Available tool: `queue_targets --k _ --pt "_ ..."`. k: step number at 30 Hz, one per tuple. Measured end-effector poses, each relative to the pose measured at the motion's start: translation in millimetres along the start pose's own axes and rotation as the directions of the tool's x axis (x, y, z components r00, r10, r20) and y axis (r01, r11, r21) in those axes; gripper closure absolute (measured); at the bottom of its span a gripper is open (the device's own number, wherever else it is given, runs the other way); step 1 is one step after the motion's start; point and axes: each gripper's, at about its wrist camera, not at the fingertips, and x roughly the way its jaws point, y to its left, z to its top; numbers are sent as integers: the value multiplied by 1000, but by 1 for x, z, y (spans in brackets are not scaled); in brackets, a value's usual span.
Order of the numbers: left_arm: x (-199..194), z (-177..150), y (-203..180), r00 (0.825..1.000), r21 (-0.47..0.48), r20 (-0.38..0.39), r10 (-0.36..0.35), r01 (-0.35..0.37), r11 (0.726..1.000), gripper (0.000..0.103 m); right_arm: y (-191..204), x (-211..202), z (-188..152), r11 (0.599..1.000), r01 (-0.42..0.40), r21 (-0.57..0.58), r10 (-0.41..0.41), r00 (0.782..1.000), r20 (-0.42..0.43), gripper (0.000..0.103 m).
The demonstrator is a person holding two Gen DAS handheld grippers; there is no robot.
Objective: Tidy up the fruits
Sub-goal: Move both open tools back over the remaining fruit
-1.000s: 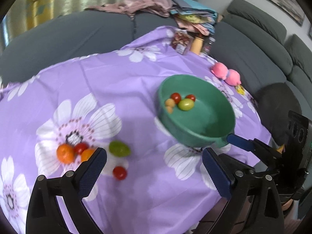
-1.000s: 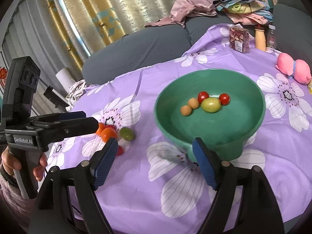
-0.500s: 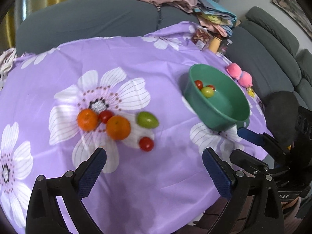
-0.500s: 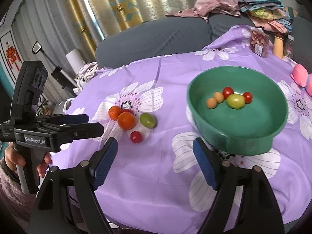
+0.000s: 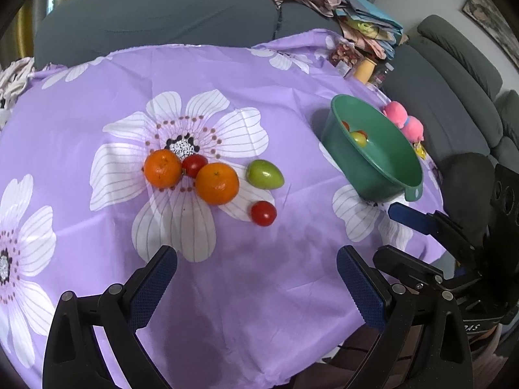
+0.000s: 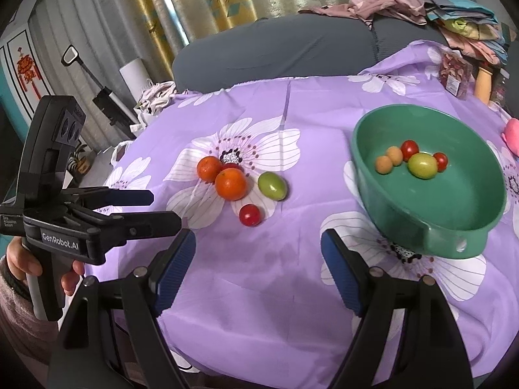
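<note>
Purple flowered cloth (image 5: pixel 259 74) covers the surface, grey sofa behind it, and over the last second both views have slid from the green bowl (image 6: pixel 431 236) toward the loose fruit, so the pile now sits pretty much dead ahead of the left gripper (image 5: pixel 256 278). That pile is two oranges (image 5: pixel 216 183) touching with a red tomato (image 5: pixel 194 165) tucked between them, a green fruit (image 5: pixel 264 174) just beside, and a second tomato (image 5: pixel 263 213) lying a bit nearer on its own. The bowl already holds five small fruits (image 6: pixel 421 166) and has drifted off to the right in the left view. Both sets of jaws are wide open with nothing in them; the right gripper (image 6: pixel 258 265) hangs over bare cloth between the pile and the bowl. My read: another pickup is being lined up, probably the lone tomato since it's closest, but nothing's been touched yet. Five pieces to go.
</note>
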Motion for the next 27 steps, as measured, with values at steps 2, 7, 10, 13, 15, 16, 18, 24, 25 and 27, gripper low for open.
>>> queue_targets --k 2,7,10,13,15,16,18,24,25,27 --pt "1 0 2 1000 -4 -4 -5 5 1000 5 3 2 0 1000 0 -7 0 1000 -5 23" --pt "6 -3 6 999 -19 -19 -41 41 999 5 7 9 2 1000 6 -17 -7 1000 -27 23" --pt "7 -3 9 999 -20 -20 -50 50 999 5 9 12 2 1000 8 -22 -9 999 -35 23" --pt "7 -4 11 998 -28 -19 -56 55 998 5 13 15 4 999 8 -32 -9 999 -43 23" --pt "7 -5 13 998 -33 -18 -60 59 998 5 15 17 5 999 6 -38 -8 999 -48 23" --pt "7 -5 14 998 -36 -19 -63 62 997 5 16 19 5 999 5 -42 -7 999 -52 23" --pt "7 -5 17 997 -43 -21 -70 69 997 5 18 20 5 999 3 -48 -5 998 -56 23" --pt "7 -7 25 997 -57 -23 -79 78 995 5 23 26 5 998 2 -60 -7 997 -71 23" --pt "7 -8 25 997 -57 -23 -77 75 996 5 23 27 5 998 3 -62 -8 997 -73 23" --pt "6 -9 26 997 -57 -24 -69 67 996 5 24 28 5 998 0 -65 -5 997 -75 23"
